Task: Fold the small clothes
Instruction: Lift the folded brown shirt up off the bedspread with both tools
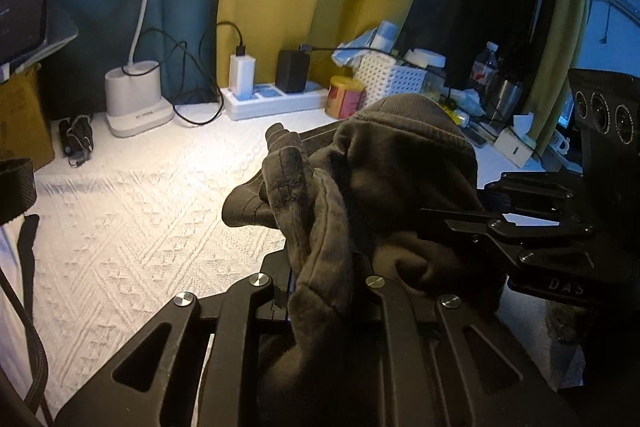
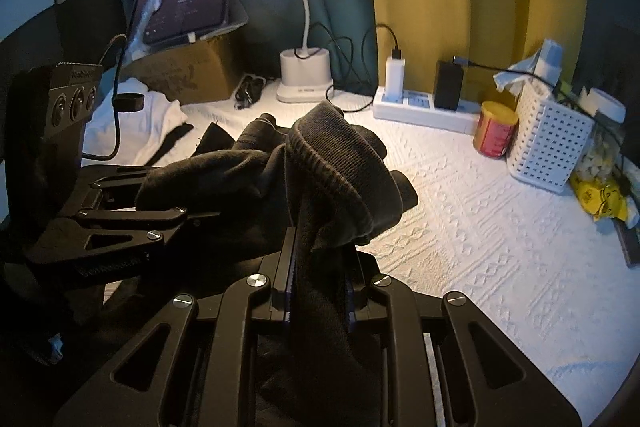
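We hold the dark knit garment (image 2: pixel 340 163) bunched between us, left gripper (image 1: pixel 320 291) and right gripper (image 2: pixel 320 279) both pinching it, raised above the white bedspread (image 2: pixel 500 227) in front of the lamp base (image 2: pixel 305 75).

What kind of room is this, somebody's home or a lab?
Most likely a home, perhaps a bedroom corner. A white textured quilted cover serves as the work surface, with a lit white gooseneck desk lamp, a white power strip with chargers and a white perforated plastic basket along yellow and teal curtains.
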Action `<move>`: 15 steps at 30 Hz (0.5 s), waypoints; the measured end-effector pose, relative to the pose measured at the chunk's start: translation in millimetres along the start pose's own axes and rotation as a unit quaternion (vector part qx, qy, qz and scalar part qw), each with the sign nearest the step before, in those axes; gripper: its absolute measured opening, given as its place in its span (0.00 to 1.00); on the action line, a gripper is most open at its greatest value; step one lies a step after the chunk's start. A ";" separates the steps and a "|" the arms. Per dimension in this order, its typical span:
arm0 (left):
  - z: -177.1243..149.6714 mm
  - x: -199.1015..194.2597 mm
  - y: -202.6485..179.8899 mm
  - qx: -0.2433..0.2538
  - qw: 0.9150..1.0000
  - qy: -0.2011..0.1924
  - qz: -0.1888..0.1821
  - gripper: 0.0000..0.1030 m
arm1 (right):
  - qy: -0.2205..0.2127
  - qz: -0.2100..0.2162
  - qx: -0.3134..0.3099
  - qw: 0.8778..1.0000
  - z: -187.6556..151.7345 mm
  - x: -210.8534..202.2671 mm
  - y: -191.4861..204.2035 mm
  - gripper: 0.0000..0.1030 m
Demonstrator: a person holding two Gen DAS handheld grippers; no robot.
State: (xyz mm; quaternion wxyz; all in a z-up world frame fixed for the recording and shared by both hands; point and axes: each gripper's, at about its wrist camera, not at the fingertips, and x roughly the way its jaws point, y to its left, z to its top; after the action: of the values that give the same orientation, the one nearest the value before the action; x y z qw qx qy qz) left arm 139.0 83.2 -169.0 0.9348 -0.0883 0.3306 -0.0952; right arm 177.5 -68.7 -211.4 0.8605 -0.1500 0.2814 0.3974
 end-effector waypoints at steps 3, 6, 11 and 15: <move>1.1 -10.1 -4.3 0.003 1.000 -0.014 -0.003 0.12 | -0.010 -0.005 -0.001 1.000 -0.3 -11.6 5.3 0.19; 1.4 -20.9 -8.6 0.005 1.000 -0.027 -0.006 0.12 | -0.023 -0.008 0.001 1.000 -0.3 -24.0 10.0 0.19; 1.2 -38.1 -14.9 0.016 0.999 -0.047 -0.010 0.12 | -0.042 -0.016 0.003 0.999 -1.1 -44.1 18.2 0.19; 3.1 -52.3 -19.1 0.027 0.997 -0.064 -0.012 0.12 | -0.062 -0.024 0.002 0.998 -1.0 -62.0 23.5 0.18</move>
State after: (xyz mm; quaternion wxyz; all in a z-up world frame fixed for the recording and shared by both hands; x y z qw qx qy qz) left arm 98.8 77.4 -130.8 0.9550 -0.0726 0.2660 -0.1091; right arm 126.4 -91.3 -175.6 0.8859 -0.1301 0.2247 0.3844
